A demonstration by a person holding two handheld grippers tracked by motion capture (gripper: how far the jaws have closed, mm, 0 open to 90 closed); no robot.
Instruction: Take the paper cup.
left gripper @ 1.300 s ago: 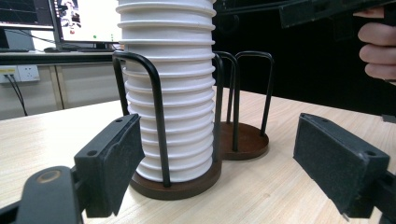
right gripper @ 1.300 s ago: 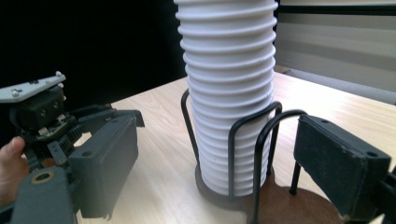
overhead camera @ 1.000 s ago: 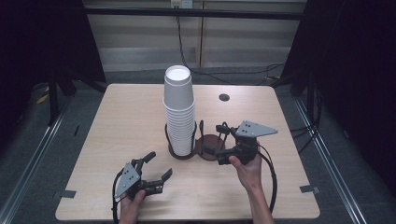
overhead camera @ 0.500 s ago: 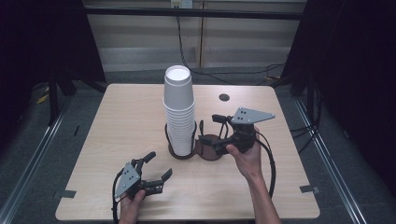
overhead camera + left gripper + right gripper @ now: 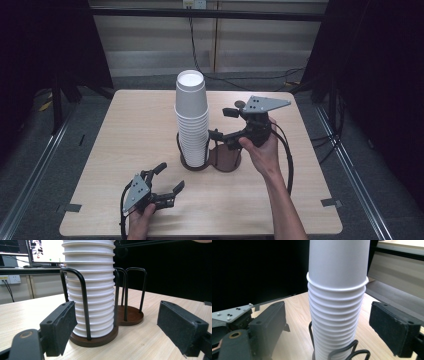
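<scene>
A tall stack of upturned white paper cups (image 5: 191, 117) stands in one bay of a dark wire cup holder (image 5: 231, 159) at the table's middle; the holder's other round base (image 5: 131, 315) is empty. My right gripper (image 5: 221, 123) hovers open just right of the stack at mid height, and in the right gripper view its jaws flank the cups (image 5: 337, 302) without touching. Near the front edge, my left gripper (image 5: 170, 177) rests low on the table, open with nothing in it, pointing at the stack (image 5: 91, 290) and holder base (image 5: 100, 340).
The wooden table (image 5: 130, 130) has bare room at left and front right. A small dark disc (image 5: 240, 104) lies behind the right gripper. Black curtains and floor cables surround the table. Monitors (image 5: 37, 251) stand on a far desk.
My right gripper has risen from beside the holder and moved toward the cup stack, still open. The left gripper has stayed put.
</scene>
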